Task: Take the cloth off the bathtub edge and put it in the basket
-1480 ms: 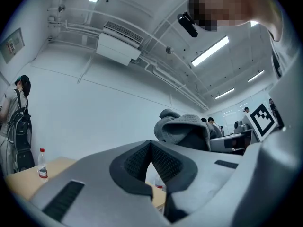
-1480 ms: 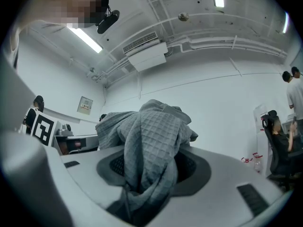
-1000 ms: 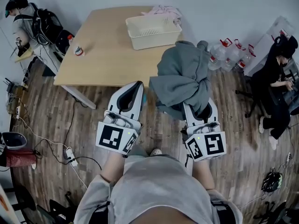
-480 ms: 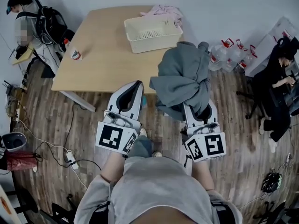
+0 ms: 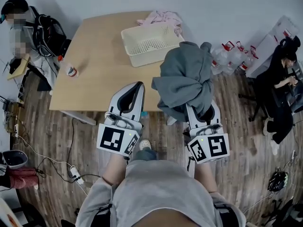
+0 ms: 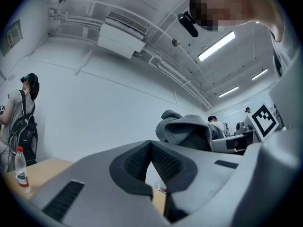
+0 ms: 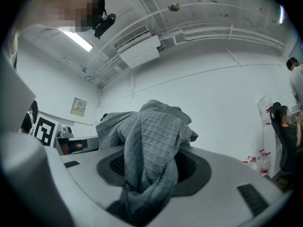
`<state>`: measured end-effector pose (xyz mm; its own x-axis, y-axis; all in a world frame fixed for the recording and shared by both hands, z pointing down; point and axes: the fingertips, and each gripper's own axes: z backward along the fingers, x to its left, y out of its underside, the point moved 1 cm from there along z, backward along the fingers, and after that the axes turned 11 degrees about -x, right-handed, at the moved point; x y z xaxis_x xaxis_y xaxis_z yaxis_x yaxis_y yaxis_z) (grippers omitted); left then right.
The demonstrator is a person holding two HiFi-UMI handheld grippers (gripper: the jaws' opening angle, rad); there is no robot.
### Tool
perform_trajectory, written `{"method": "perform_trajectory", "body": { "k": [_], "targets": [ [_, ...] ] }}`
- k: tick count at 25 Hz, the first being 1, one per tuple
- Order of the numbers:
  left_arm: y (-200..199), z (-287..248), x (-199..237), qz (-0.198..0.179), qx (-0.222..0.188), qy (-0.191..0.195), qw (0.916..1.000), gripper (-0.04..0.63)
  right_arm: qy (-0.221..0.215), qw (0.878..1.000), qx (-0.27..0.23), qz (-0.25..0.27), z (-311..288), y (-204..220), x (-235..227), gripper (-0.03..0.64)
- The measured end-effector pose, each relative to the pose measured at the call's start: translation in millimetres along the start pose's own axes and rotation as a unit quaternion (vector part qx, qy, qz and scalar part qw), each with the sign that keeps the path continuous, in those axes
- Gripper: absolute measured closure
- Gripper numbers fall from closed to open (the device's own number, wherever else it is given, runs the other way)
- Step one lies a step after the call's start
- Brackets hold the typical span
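A grey waffle-weave cloth (image 5: 184,79) hangs bunched from my right gripper (image 5: 202,109), whose jaws are shut on it; it covers the fingertips. In the right gripper view the cloth (image 7: 151,141) fills the space between the pads and spills over them. My left gripper (image 5: 137,88) is held beside it at the same height, shut with nothing in it, and its pads meet at the tip (image 6: 150,144). The cream basket (image 5: 150,44) stands on the far right part of the wooden table (image 5: 99,65), ahead of both grippers. No bathtub is in view.
A pink cloth (image 5: 161,18) lies behind the basket. A small bottle (image 5: 71,71) stands near the table's left edge. Large water bottles (image 5: 232,56) stand on the floor to the right, near a seated person (image 5: 281,79). Another person (image 5: 23,27) sits at far left.
The table and basket have slid lower and nearer in the head view, so I have moved toward them. Both grippers keep their pose, and the cloth stays in the right one.
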<state>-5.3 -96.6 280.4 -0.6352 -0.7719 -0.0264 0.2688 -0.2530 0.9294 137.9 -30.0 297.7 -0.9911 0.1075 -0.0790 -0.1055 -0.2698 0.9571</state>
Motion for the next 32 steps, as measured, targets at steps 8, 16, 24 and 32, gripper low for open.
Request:
{"method": "perform_trajectory", "body": {
  "k": [8,16,24,32],
  "targets": [
    [11,-31,49,0.002,-0.009,0.017,0.9998,0.598,0.019,1.000,-0.011,0.010,-52,12,0,0.419],
    [19,-44,87,0.011,-0.011,0.027,0.9995,0.598,0.033,0.999,-0.015,0.009,-84,20,9,0.419],
    [31,-54,106,0.023,-0.003,0.021,0.9995,0.598,0.033,0.999,-0.004,0.011,-106,30,6,0.419],
    [41,-76,129,0.013,0.003,0.001,0.9999,0.598,0.015,1.000,-0.004,0.000,-143,41,-8,0.419]
  ]
}}
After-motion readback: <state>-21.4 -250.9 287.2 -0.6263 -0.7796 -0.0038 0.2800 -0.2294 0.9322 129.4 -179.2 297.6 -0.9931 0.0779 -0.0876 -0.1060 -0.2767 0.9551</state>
